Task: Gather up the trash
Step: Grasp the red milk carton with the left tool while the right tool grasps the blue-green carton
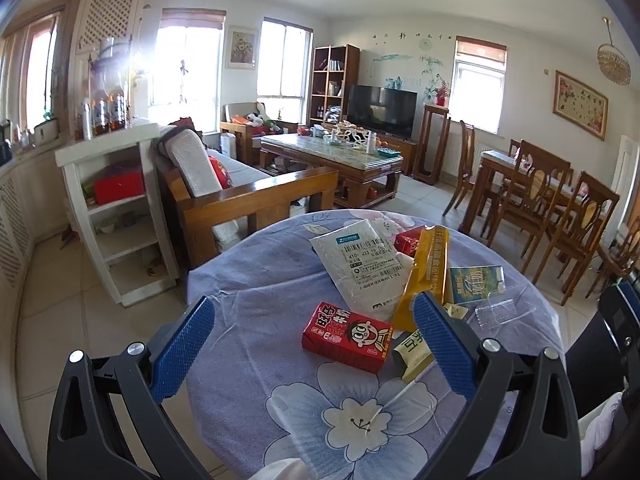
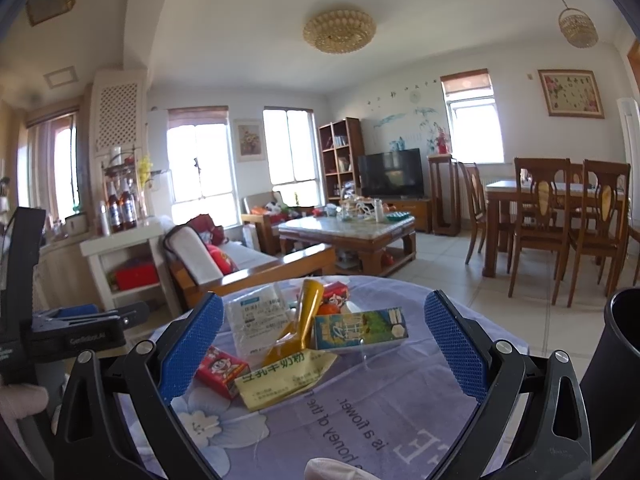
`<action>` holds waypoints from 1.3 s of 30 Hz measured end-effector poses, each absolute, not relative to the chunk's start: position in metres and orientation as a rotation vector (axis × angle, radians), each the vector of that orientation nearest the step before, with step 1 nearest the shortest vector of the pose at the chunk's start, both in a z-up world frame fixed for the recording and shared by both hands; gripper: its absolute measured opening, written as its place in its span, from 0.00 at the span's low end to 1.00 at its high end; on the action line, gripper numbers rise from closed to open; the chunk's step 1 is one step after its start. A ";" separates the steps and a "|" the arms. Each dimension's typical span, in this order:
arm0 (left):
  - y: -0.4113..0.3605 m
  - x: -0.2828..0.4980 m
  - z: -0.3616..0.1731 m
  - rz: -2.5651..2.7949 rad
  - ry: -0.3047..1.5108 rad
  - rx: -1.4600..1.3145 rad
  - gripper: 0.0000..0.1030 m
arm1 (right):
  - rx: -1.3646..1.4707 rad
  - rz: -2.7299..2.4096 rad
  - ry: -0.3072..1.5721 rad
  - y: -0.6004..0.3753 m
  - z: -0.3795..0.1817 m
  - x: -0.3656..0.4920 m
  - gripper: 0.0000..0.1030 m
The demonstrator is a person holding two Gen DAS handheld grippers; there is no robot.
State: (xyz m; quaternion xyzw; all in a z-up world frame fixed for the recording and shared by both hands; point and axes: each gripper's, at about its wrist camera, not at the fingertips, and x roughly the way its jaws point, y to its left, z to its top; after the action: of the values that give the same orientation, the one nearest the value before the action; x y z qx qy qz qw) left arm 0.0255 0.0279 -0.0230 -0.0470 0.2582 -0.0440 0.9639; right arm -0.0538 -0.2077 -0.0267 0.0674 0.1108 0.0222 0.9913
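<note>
Both the left gripper (image 1: 314, 322) and right gripper (image 2: 324, 330) hover wide open, empty, above wrappers and a red rectangular milk carton (image 1: 346, 336) mid-table, probably before the first pick.

Both wrist views face littered table (image 1: 248, 280) closely, living room behind.

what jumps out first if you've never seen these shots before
A heap of packaging litters the round table's floral purple cloth: a red milk carton nearest, a white courier bag behind it, a tall yellow pouch at the centre. Both the left gripper and the right gripper hang open over the pile, empty. A black bin stands at the table's right edge.
</note>
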 end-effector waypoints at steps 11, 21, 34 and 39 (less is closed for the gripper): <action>0.035 0.071 -0.084 -0.378 0.780 -0.040 0.95 | 0.108 0.040 0.340 -0.246 -0.063 -0.033 0.96; -0.022 0.099 -0.115 -0.648 0.804 0.541 0.95 | -0.102 0.238 0.523 -0.250 -0.081 0.004 0.96; -0.025 0.147 -0.109 -0.980 0.808 0.600 0.95 | -0.195 0.320 0.620 -0.261 -0.078 0.059 0.96; -0.030 0.147 -0.112 -1.008 0.802 0.669 0.95 | -0.265 0.408 0.673 -0.265 -0.076 0.095 0.96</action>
State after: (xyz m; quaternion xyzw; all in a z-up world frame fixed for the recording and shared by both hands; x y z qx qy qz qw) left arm 0.1475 -0.0305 -0.1123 0.3058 0.3667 -0.4608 0.7481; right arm 0.0953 -0.2653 -0.0756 -0.1287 0.3268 0.1984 0.9150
